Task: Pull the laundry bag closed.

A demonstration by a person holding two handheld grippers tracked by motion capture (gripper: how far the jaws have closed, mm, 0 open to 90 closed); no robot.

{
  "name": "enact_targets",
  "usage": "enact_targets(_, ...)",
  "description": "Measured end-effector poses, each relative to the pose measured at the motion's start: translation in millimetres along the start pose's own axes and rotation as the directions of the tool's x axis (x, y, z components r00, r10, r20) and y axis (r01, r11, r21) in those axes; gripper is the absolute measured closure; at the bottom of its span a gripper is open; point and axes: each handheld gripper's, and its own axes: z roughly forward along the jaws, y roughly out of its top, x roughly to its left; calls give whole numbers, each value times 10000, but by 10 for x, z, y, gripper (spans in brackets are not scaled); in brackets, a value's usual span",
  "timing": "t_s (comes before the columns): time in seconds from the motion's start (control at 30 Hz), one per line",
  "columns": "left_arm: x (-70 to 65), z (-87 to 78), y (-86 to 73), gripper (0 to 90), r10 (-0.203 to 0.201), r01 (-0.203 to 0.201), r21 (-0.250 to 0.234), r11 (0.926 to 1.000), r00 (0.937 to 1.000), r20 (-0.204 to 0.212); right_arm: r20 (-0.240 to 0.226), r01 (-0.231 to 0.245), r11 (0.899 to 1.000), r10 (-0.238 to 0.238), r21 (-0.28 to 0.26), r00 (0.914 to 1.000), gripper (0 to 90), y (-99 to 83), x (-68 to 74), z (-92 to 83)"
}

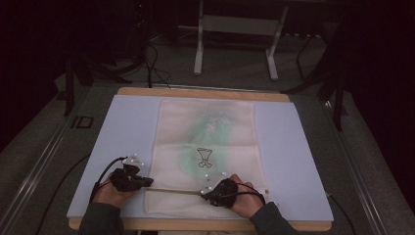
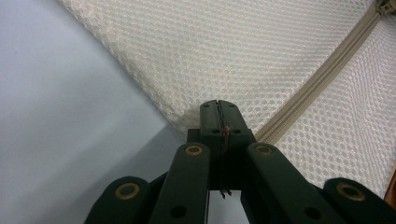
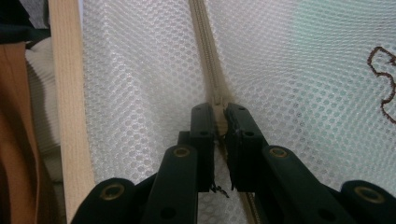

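Observation:
A white mesh bag (image 1: 205, 132) lies flat on a pale blue mat (image 1: 293, 161), with a green garment bearing a brown drawing (image 1: 204, 157) showing through it. A beige zipper (image 1: 176, 190) crosses the bag near its front end. My left gripper (image 1: 149, 182) is at the bag's left edge. In the left gripper view, the left gripper (image 2: 218, 109) has its jaws shut on the mesh edge beside the zipper (image 2: 322, 74). My right gripper (image 1: 203, 192) sits on the zipper line. In the right gripper view, the right gripper (image 3: 219, 116) has its jaws pinched on the zipper's beige pull, and the zipper (image 3: 205, 46) runs on ahead.
The mat covers a wooden table (image 1: 205, 93), whose front edge (image 3: 70, 116) passes close beside the right gripper. A white metal frame (image 1: 198, 49) stands on the floor behind the table. Cables trail from both grippers over the mat.

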Motion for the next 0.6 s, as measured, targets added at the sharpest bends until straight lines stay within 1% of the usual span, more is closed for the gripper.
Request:
enact_targets(0.3, 1, 0, 0, 898, 9, -10, 13, 10000, 10000, 7, 20, -114, 9999, 114, -45, 9999, 823, -32, -9, -32)
enact_targets(0.43, 1, -1, -1, 898, 0, 0, 6, 10000, 10000, 11, 40, -91, 10000, 91, -15, 10000, 822, -54, -11, -33)
enact_targets(0.6, 1, -1, -1, 898, -3, 3, 11, 10000, 10000, 14, 67, -231, 9997, 231, 15, 9997, 822, -96, -17, -53)
